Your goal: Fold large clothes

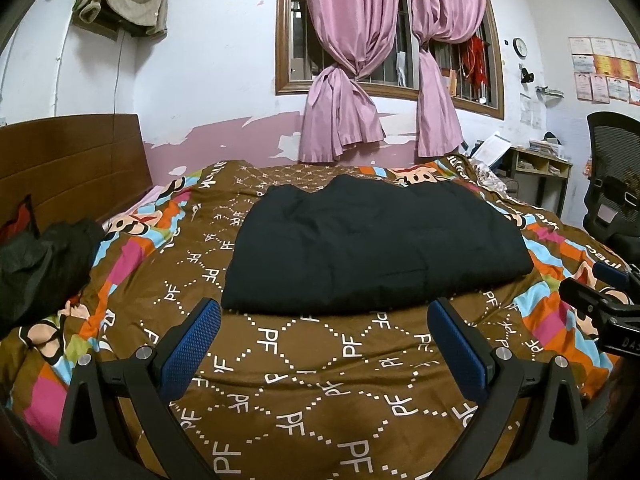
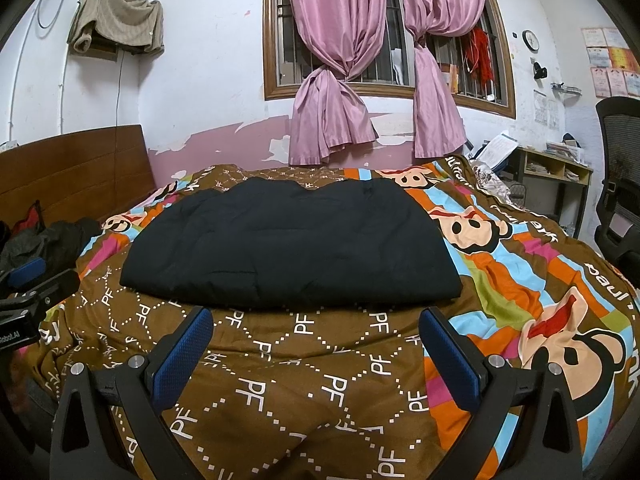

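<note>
A large black padded garment (image 1: 372, 244) (image 2: 292, 248) lies folded into a flat rectangle in the middle of the bed. My left gripper (image 1: 324, 308) hovers just short of its near edge, fingers wide open with nothing between the blue pads (image 1: 192, 344). My right gripper (image 2: 316, 316) is likewise open and empty, just before the same near edge. Each gripper shows at the edge of the other's view: the right one (image 1: 600, 304) at far right, the left one (image 2: 36, 284) at far left.
The bed carries a brown patterned quilt (image 1: 320, 380) (image 2: 300, 380) with cartoon borders. A crumpled dark garment (image 1: 44, 260) (image 2: 52, 236) lies by the wooden headboard (image 1: 72, 160) at left. An office chair (image 1: 616, 184) and a low shelf (image 1: 540, 168) stand at right. Pink curtains (image 1: 360, 80) hang behind.
</note>
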Motion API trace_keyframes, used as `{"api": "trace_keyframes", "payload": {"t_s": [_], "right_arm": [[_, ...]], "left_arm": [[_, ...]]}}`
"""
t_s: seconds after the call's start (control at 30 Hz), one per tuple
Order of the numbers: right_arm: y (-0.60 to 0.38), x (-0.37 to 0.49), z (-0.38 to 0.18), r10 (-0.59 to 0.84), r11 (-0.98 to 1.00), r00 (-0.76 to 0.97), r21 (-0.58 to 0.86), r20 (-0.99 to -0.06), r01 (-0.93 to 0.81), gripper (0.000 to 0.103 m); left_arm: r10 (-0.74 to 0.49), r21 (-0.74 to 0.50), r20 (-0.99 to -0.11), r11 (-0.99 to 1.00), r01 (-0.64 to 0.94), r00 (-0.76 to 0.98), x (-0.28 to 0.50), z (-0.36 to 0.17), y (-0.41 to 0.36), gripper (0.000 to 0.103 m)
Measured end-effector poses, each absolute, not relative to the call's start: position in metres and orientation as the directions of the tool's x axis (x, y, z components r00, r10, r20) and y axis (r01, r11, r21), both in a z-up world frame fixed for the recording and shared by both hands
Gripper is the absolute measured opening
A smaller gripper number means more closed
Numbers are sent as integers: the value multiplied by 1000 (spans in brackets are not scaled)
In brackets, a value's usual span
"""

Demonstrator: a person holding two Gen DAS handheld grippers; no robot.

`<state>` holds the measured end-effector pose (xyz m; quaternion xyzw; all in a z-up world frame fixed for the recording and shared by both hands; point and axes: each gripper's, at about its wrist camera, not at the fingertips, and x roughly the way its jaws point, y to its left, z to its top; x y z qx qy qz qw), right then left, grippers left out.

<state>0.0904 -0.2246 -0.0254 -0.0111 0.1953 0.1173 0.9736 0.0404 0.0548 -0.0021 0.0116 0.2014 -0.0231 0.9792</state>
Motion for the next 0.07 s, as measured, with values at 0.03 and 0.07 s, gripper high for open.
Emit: {"api": "trace_keyframes", "payload": {"t_s": [0.03, 0.07], "right_arm": [[-224, 90, -25, 224, 972, 896, 24, -384, -233, 103], [-224, 90, -25, 224, 972, 896, 24, -384, -233, 103]], "left_arm": [[-40, 15, -395, 999, 50, 918, 40, -2, 53, 101], [-38, 17, -397, 999, 48, 917, 40, -2, 54, 101]]}}
